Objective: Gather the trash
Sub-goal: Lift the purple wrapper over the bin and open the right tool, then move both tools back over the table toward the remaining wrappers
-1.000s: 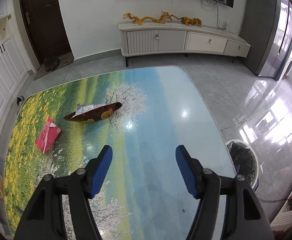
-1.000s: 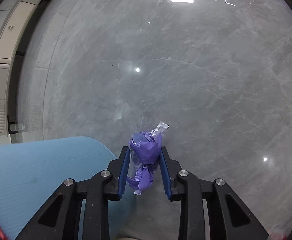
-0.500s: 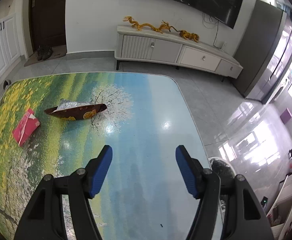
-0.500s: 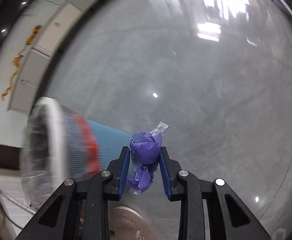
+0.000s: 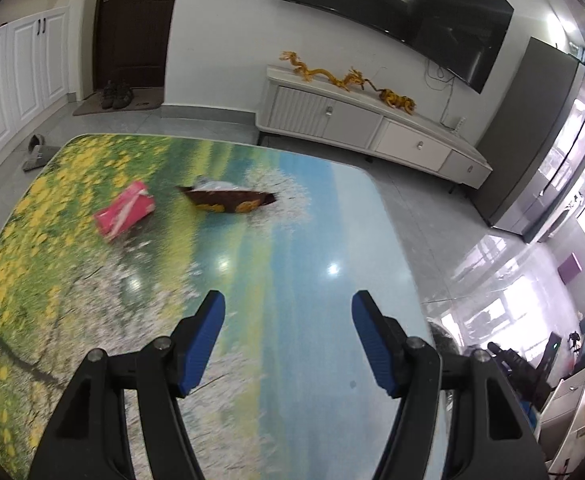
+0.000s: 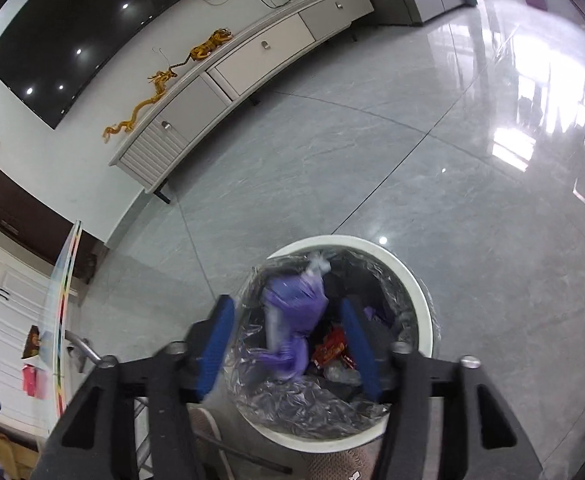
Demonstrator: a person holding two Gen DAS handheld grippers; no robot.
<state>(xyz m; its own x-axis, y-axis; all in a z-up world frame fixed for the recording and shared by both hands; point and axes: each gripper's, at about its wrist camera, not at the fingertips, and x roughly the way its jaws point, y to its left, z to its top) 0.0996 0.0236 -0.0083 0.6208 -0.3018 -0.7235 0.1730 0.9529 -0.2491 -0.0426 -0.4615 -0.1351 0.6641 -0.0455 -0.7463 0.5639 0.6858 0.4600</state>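
Observation:
My right gripper (image 6: 288, 332) is open right above a white trash bin (image 6: 420, 292) lined with a clear bag. A purple crumpled wrapper (image 6: 294, 312), blurred, is between the spread fingers and touches neither. Red wrappers (image 6: 330, 350) lie inside the bin. My left gripper (image 5: 288, 334) is open and empty above the landscape-printed table (image 5: 276, 248). On the table's far left lie a pink packet (image 5: 126, 210) and a dark brown snack bag (image 5: 230, 200).
A white TV cabinet (image 5: 372, 128) with golden dragon figures stands along the far wall under a TV. The bin's rim (image 5: 442, 334) shows past the table's right edge. Glossy grey floor (image 6: 432, 152) surrounds the bin. Shoes lie by the door.
My right gripper swung over the bin and opened, letting go of the purple wrapper. My left gripper's view turned left and tilted up, still open over the table.

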